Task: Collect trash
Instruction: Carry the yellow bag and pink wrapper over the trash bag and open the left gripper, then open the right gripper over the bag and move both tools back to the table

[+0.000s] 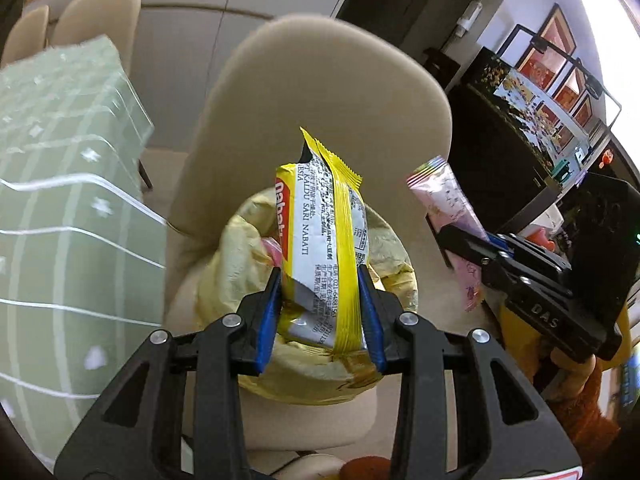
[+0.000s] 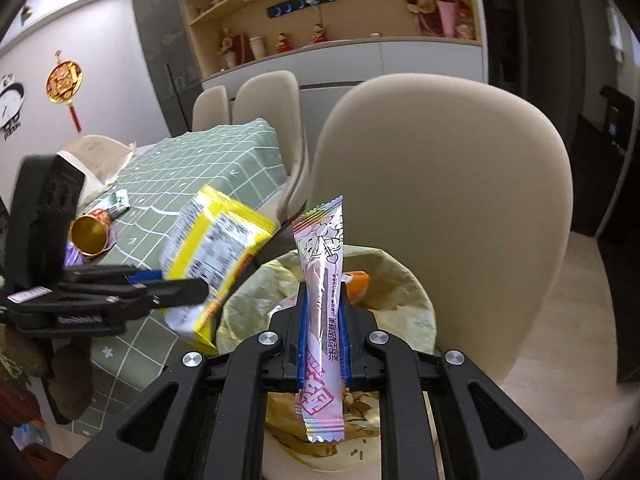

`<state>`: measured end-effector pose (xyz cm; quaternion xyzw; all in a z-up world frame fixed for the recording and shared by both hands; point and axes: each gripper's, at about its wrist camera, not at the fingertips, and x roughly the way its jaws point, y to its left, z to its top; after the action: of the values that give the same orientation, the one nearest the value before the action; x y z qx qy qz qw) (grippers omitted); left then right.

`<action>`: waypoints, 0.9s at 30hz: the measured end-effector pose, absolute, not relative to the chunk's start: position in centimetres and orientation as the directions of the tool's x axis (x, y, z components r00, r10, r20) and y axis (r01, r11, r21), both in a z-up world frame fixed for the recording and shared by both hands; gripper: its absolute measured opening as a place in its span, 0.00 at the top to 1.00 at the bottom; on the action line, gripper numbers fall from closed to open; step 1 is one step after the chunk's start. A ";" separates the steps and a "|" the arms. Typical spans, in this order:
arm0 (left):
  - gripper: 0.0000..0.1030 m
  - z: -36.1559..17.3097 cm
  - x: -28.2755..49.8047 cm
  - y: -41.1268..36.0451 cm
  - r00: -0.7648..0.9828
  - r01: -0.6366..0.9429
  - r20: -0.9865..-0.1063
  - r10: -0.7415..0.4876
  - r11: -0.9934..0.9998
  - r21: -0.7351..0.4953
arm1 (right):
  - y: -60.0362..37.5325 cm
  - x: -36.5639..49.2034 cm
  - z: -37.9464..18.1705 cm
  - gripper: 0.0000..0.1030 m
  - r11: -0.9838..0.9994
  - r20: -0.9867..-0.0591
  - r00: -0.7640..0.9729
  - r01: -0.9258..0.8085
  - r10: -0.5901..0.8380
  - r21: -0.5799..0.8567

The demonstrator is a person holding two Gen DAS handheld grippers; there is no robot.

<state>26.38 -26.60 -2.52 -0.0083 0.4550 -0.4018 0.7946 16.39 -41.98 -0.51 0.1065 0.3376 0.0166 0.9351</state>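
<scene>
In the left wrist view the left tool (image 1: 320, 308) pinches the light, crinkly yellow wrapper (image 1: 320, 240) mid-body above the lined bin (image 1: 240, 264), while the right wrist view shows the right tool (image 2: 323, 340) nipping the slippery pink sachet (image 2: 322, 280) low, bin (image 2: 400, 280) at twelve o'clock.

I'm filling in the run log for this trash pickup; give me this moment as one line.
left gripper: shut on yellow wrapper | right gripper: shut on pink wrapper | both above lined bin on chair seat | nothing dropped yet

The yellow snack wrapper (image 1: 324, 240) bore "KALDU SARI NABATI" and a partial red "Nabati" logo. The right gripper (image 1: 472, 254) body read "DAS".
</scene>
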 end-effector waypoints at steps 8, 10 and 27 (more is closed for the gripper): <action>0.65 -6.7 28.6 -30.9 0.164 0.601 -0.762 -0.626 0.676 -0.426 | -43.7 16.7 -1.2 0.87 0.969 -0.633 0.769 0.084 0.085 0.232; 0.56 -7.7 28.7 -31.9 0.149 0.607 -0.772 -0.618 0.673 -0.422 | -43.9 16.5 -1.6 0.87 0.966 -0.636 0.767 0.094 0.084 0.240; 0.44 -2.7 26.0 -24.7 0.372 0.572 -0.754 -0.542 0.773 -0.274 | -39.2 23.4 -8.6 0.87 0.967 -0.753 0.639 0.055 0.156 0.247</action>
<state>26.00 -24.68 -2.73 0.0169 0.4481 -0.3365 0.8281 23.38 -39.25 -8.58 0.1245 0.4239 0.0284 0.8967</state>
